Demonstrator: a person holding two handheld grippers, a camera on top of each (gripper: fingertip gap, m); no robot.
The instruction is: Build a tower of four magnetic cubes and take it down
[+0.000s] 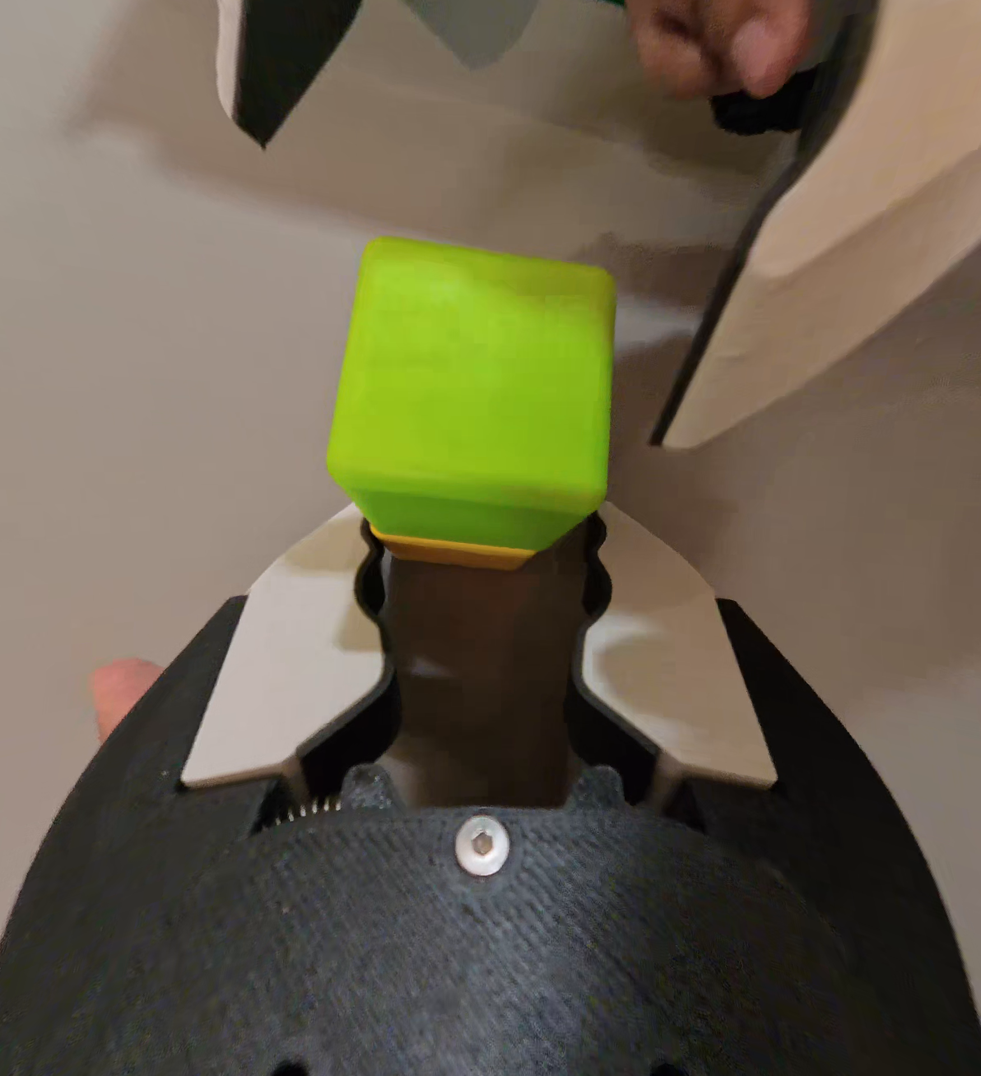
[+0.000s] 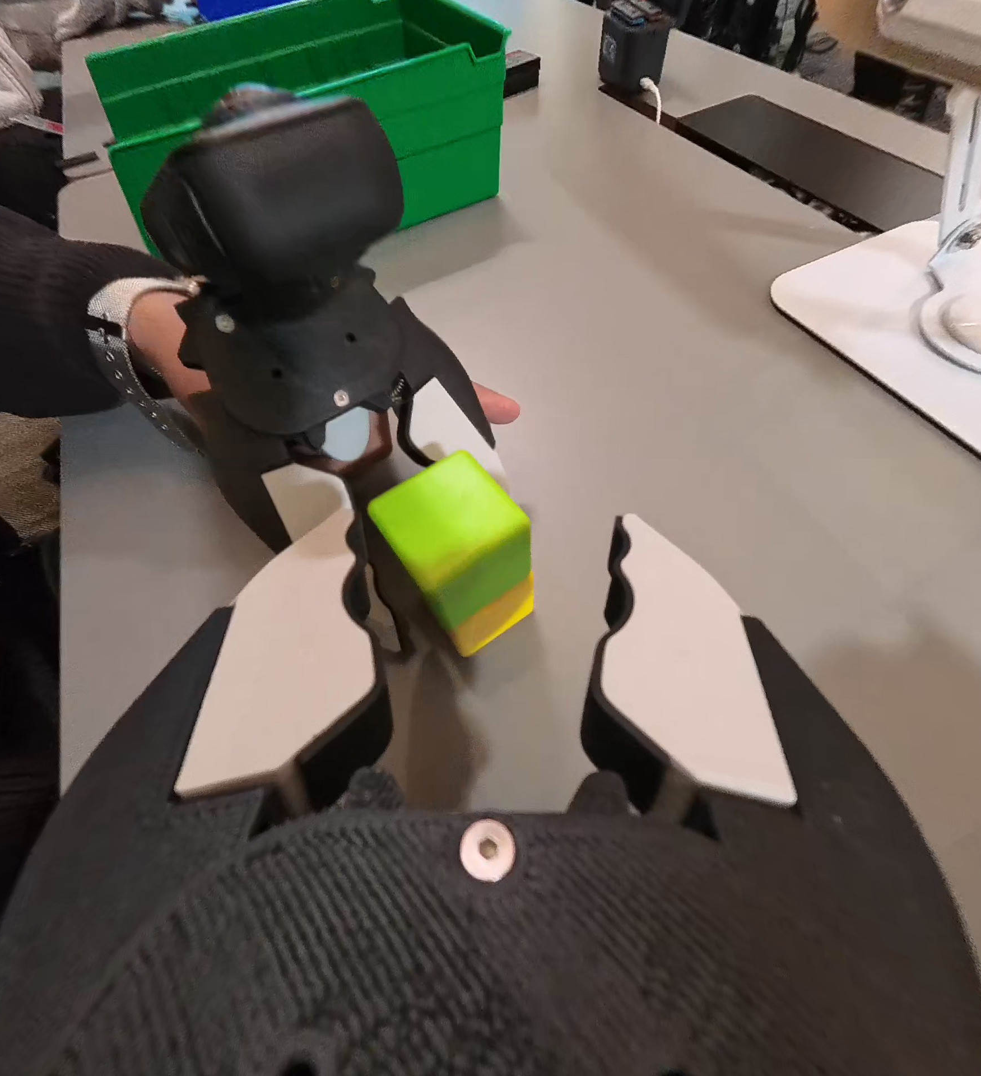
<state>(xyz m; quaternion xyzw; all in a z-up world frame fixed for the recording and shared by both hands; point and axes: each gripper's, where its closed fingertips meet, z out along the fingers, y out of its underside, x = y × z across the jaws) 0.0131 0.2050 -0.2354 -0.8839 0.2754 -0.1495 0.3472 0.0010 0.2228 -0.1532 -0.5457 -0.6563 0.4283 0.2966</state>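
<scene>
Up close: lime-green cube (image 1: 473, 372) atop yellow cube (image 2: 494, 620), edges rounded.

A lime-green block (image 2: 453, 524) sits atop a yellow block (image 2: 494, 623) on the grey counter (image 2: 651, 361), between the left gripper (image 2: 400, 559) and the right gripper (image 2: 485, 582), whose fingers (image 2: 674, 629) stand apart; a green bin (image 2: 301, 99) behind.

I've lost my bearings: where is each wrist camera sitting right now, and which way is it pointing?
Left wrist view: on the left gripper, looking steeply down at the grey table; lime-green cube stacked on yellow block at its fingertips; a fingertip of the person shows.
Right wrist view: on the right gripper, looking across the table toward a green plastic bin; its jaws stand open and empty; the person's black sleeve shows.
Shared: the cube stack and each other's gripper.
</scene>
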